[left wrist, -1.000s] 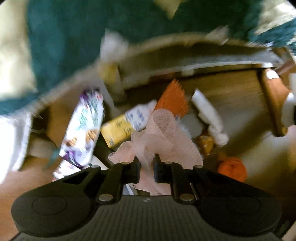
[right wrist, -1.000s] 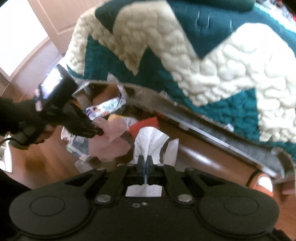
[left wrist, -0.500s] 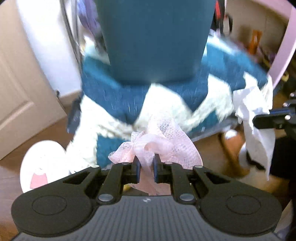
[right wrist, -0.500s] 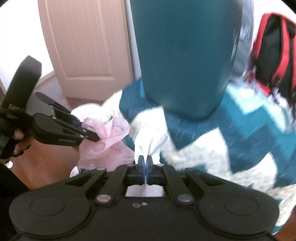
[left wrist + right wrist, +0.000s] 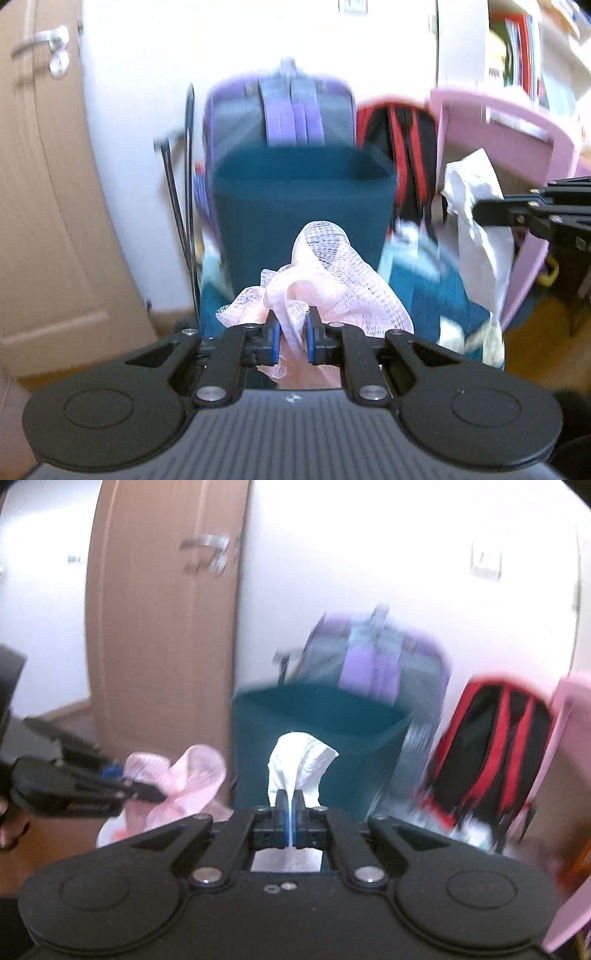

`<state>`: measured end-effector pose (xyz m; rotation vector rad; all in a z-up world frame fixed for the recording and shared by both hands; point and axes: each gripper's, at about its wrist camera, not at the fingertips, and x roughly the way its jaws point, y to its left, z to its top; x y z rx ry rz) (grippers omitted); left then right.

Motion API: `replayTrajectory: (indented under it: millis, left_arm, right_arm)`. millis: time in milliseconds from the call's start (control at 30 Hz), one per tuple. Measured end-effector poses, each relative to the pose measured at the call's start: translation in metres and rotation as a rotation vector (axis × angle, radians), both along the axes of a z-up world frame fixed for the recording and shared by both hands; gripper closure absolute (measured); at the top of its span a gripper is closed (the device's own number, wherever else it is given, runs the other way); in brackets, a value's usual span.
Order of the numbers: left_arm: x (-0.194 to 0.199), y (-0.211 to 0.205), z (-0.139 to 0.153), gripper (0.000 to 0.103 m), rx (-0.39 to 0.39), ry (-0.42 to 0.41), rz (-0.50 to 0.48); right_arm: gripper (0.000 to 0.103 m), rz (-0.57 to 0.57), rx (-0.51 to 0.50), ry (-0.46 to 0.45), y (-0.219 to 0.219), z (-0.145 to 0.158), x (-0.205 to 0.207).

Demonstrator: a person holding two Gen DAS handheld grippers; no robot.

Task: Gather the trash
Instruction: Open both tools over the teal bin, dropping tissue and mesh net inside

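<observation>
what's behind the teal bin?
Behind the teal bin stands a purple-and-grey suitcase against the white wall, with a red-and-black backpack to its right. Their lower parts are hidden by the bin, and the bin's inside isn't visible from either wrist view.

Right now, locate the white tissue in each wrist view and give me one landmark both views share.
Left wrist view: the white tissue hangs at the right side, pinched by the right gripper that enters from the right edge.
Right wrist view: it stands at lower centre, rising from the shut gripper.
Shared landmark: the teal bin, behind the tissue in the right wrist view, left of it in the other.
</observation>
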<state>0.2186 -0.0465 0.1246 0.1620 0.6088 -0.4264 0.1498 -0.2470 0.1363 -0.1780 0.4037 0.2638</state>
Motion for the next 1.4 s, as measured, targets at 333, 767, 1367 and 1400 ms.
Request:
replayTrajectory:
  millis: [333,767,1367,1400]
  left_arm:
    - [0.055,-0.042,0.108,0.090,-0.050,-0.233,0.069]
    - [0.163,-0.085,0.041,0.090,0.063,-0.075,0.113]
    - [0.208,-0.096,-0.002,0.072,0.089,0.109,0.076]
    - [0.207,-0.096,0.000,0.071,0.085,0.105,0.078]
  right_arm:
    - [0.101,-0.058,0.072,-0.154,-0.012,0.074,0.071]
    - [0.101,-0.086,0.113,0.039,-0.027,0.021,0.177]
    - [0.054,-0.064,0.076,0.184,-0.029,-0.018,0.213]
    - [0.053,-0.068,0.074,0.181,-0.029,-0.017,0.212]
